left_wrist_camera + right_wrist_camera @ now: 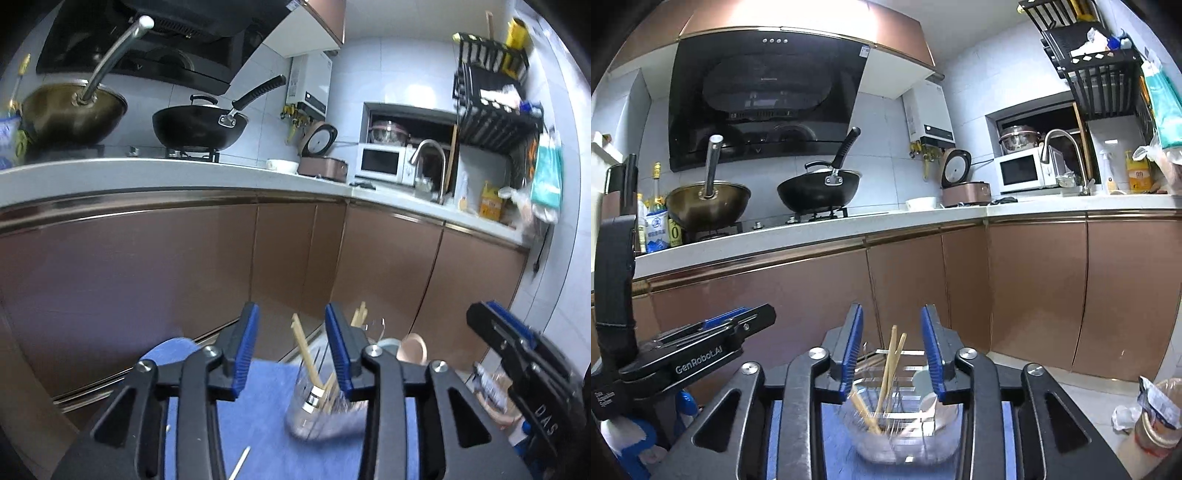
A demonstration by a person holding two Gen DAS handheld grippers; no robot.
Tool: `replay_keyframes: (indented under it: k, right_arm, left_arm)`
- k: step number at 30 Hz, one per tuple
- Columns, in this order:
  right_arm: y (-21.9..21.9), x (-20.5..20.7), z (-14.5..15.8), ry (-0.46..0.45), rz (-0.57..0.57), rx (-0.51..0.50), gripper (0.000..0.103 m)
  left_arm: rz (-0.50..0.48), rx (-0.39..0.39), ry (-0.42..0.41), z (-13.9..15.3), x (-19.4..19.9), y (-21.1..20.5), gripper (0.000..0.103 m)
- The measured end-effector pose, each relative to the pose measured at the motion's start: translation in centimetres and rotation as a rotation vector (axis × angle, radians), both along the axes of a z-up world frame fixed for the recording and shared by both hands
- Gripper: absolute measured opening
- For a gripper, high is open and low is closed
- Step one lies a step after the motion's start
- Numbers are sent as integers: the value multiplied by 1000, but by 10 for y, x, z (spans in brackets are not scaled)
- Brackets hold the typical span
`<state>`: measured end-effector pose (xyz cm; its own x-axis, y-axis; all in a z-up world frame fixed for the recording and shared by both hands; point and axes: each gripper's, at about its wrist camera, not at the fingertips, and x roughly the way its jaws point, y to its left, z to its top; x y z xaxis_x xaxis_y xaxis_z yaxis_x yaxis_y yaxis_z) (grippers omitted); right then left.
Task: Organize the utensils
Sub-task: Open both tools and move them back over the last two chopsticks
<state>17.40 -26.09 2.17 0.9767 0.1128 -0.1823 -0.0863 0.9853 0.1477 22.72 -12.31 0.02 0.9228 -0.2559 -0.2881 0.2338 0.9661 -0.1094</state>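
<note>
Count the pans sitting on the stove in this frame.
2. A brass-coloured wok with a metal handle sits on the left burner; a black wok with a black handle sits on the right burner. None appear hidden.

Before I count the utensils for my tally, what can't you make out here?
- Glass jar: right wrist view, blurred; chopsticks uncountable.
- Jar's base: left wrist view, behind left tongs.
- Loose stick on blue mat: cut off by the frame's bottom edge.
</note>
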Motion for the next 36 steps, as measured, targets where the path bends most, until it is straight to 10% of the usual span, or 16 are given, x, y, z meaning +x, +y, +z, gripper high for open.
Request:
replay_keyframes:
  k: [36]
  right_arm:
    - [40,-98,-3,145,84,-11,37]
  left_arm:
    - [90,126,69,5,-113,47,36]
